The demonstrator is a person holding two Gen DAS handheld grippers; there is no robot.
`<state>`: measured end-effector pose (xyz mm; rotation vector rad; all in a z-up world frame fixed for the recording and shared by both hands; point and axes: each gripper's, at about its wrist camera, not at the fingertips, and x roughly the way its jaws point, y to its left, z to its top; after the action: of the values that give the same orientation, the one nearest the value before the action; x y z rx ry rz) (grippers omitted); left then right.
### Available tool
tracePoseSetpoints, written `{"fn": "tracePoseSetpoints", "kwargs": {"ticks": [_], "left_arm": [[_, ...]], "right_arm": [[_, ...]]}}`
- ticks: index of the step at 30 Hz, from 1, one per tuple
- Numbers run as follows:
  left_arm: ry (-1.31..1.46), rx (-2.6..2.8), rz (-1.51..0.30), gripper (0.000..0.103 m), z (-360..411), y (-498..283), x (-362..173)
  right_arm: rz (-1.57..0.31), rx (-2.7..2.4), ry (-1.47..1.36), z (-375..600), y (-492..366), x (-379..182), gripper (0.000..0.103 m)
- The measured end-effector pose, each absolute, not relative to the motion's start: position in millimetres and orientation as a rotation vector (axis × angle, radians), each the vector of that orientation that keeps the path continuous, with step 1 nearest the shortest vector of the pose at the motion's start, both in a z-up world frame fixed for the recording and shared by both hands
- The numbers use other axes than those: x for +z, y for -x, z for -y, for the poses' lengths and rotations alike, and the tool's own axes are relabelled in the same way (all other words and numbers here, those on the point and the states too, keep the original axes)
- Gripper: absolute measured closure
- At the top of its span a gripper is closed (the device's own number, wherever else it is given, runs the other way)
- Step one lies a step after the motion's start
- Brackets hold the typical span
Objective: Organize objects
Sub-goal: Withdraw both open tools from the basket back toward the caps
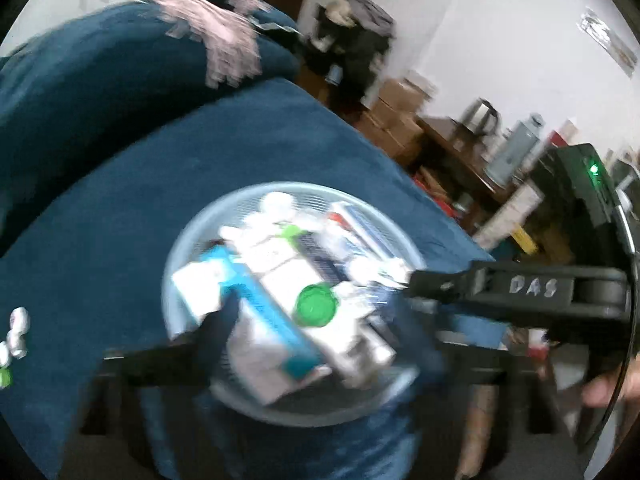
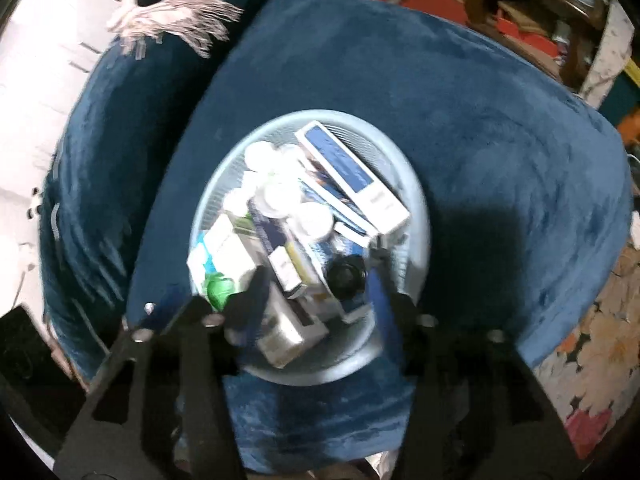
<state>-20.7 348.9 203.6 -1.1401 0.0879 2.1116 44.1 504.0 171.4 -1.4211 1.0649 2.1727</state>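
Observation:
A pale blue mesh basket sits on a blue velvet sofa seat; it also shows in the right wrist view. It holds several white and blue boxes, white round lids and a bottle with a green cap. My left gripper is open above the basket's near side, fingers spread around the boxes. My right gripper is open over the basket, one finger reaching in from the right in the left wrist view. Both frames are blurred.
Small white bottles lie on the seat at far left. A pink fringed cloth drapes the sofa back. Cardboard boxes and a cluttered wooden table stand beyond the sofa. A floral rug lies at right.

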Motion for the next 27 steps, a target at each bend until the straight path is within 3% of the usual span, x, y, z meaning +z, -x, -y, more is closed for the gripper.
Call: {"fn": "tracePoseSetpoints", "kwargs": {"ticks": [5,8,16,22,27], "left_arm": [[1.189,2.26,-0.171,0.007,-291,33,199],[1.24,2.298,-0.154,0.007,-255,44,196],[1.305,2.496,-0.083,0.007,-127,78,182],[1.46,2.626,-0.023,0.007,-20,93,129],[1.544,2.652,0.138,0.007,48,106,91]], "right_arm": [[-0.811,2.248,1.363,-480,-33,192,0.012],[-0.708,2.353,1.353,-450,-15,199,0.005],[-0.554,2.541,1.447,-349,43,195,0.003],[-0.399,2.651,1.573,-260,82,177,0.003],[-0.285,2.703,1.706,-193,116,153,0.003]]}}
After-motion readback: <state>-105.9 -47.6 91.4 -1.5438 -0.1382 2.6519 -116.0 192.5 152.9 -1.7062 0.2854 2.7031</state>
